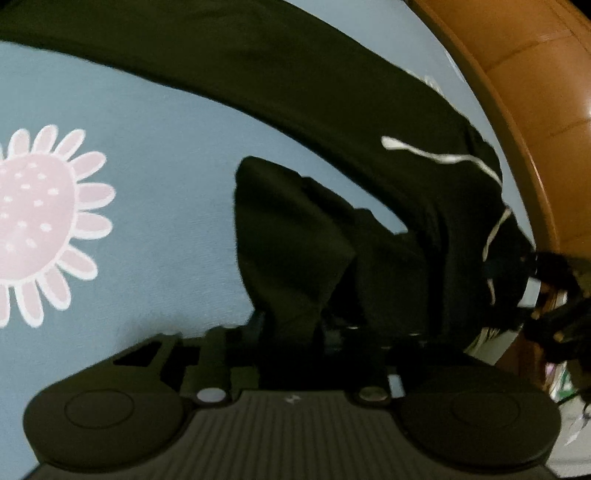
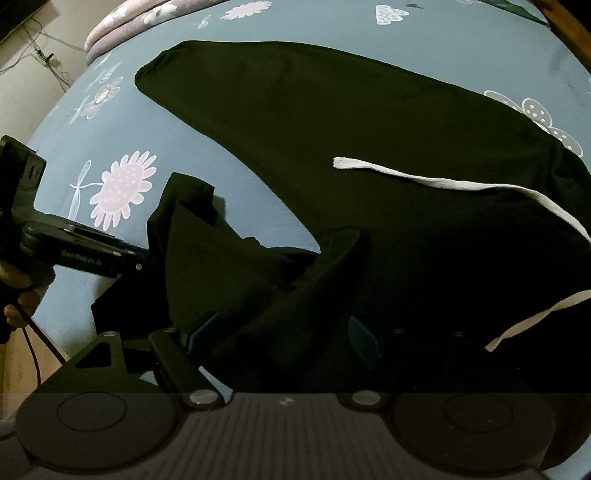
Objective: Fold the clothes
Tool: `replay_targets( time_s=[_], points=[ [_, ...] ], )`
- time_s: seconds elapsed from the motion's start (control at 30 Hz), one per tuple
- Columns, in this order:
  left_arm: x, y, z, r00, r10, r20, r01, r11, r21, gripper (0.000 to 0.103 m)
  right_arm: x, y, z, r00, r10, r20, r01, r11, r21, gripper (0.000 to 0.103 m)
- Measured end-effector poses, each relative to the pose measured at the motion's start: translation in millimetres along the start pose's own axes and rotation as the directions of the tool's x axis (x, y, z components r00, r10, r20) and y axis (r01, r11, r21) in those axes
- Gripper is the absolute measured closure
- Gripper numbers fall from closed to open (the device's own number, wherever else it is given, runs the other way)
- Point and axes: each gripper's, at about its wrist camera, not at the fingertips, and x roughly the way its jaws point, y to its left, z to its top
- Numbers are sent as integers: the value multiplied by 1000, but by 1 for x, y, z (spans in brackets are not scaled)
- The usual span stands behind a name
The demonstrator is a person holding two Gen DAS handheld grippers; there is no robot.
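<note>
Black trousers (image 2: 332,122) spread on the flowered bedsheet (image 2: 74,177), one leg flat, the other bunched and lifted for folding over. Left gripper (image 1: 291,325) clamped on the bunched leg; right gripper (image 2: 280,332) apparently likewise, fingers part buried in cloth. White drawstring (image 2: 443,181) loose across the waist.

Two close, low wrist views, sharing dark trousers (image 1: 332,110) on bedsheet (image 2: 443,37).

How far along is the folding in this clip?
Early stage. Done: the black pants lie on the blue floral sheet, one leg stretched flat. In hand: the left gripper and right gripper each appear shut on bunched fabric of the second leg, lifted off the sheet. Left: no finished fold shows; the white drawstring trails loose across the pants.
</note>
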Motion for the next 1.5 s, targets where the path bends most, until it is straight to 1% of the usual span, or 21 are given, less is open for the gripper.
replay_targets(
  time_s=[0.03, 0.13, 0.23, 0.3, 0.37, 0.47, 0.53, 0.6, 0.67, 0.7, 0.73, 0.77, 0.83, 0.97, 1.1, 1.17, 1.23, 1.3, 1.37, 1.43, 1.5],
  points=[
    [-3, 0, 0, 1000, 3, 5, -3, 1000, -9, 89, 0, 0, 0, 1000, 2, 1, -2, 1000, -1, 23],
    [-20, -6, 0, 1000, 17, 16, -17, 1000, 1, 96, 0, -1, 1, 1000, -1, -1, 1, 1000, -4, 23],
    [-41, -6, -3, 999, 34, 17, -34, 999, 4, 97, 0, -1, 2, 1000, -3, -3, 3, 1000, -4, 23],
    [-53, 0, -6, 999, 44, 3, -44, 999, -19, 98, 1, 1, 3, 1000, 1, -3, -1, 1000, -5, 23],
    [-63, 7, -8, 996, 86, -11, -86, 996, -36, 102, 2, 4, 5, 1000, 5, -2, -5, 1000, -9, 23],
    [-79, 22, -10, 988, 152, -26, -153, 986, -62, 103, 4, 8, 8, 1000, 14, -2, -14, 1000, -21, 23],
    [-89, 35, -10, 986, 165, -23, -166, 982, -86, 103, 5, 11, 9, 1000, 20, -5, -20, 999, -28, 23],
    [-93, 43, -9, 988, 151, -24, -152, 984, -95, 103, 8, 16, 10, 1000, 26, -8, -26, 999, -42, 23],
    [-88, 43, -9, 993, 116, -28, -118, 989, -92, 98, 12, 24, 13, 999, 31, -7, -32, 997, -69, 23],
    [-85, 44, -8, 995, 98, -31, -101, 991, -91, 88, 14, 29, 15, 999, 36, -7, -36, 996, -83, 23],
    [-82, 44, -8, 996, 84, -33, -86, 992, -87, 80, 16, 36, 17, 999, 49, -6, -49, 993, -106, 23],
    [-78, 42, -8, 996, 81, -34, -83, 994, -69, 77, 17, 43, 18, 998, 62, -7, -62, 990, -129, 23],
    [-68, 40, -8, 996, 76, -36, -77, 996, -34, 61, 20, 59, 21, 996, 92, -10, -92, 978, -186, 23],
    [-52, 39, -9, 995, 79, -52, -79, 997, 19, 58, 30, 97, 21, 988, 146, -57, -157, 934, -322, 23],
    [-53, 33, -17, 997, 54, -56, -48, 993, 111, 48, 40, 120, 18, 984, 142, -104, -172, 901, -399, 24],
    [-52, 30, -22, 997, 31, -76, -20, 989, 146, 47, 44, 123, 18, 985, 129, -117, -166, 898, -408, 24],
    [-50, 26, -26, 995, 5, -98, 14, 982, 189, 47, 45, 121, 20, 987, 103, -121, -143, 906, -398, 24],
    [-48, 20, -28, 993, -25, -111, 51, 970, 237, 47, 42, 118, 22, 992, 64, -107, -99, 927, -361, 24],
    [-45, 12, -27, 991, -55, -121, 88, 955, 284, 47, 38, 113, 22, 995, 51, -83, -75, 945, -318, 24],
    [-44, 5, -26, 988, -66, -142, 109, 942, 316, 47, 34, 107, 22, 998, 36, -60, -51, 960, -274, 24],
    [-45, -2, -27, 989, -58, -136, 103, 930, 354, 46, 30, 101, 22, 999, 21, -37, -29, 973, -229, 24]
  ],
)
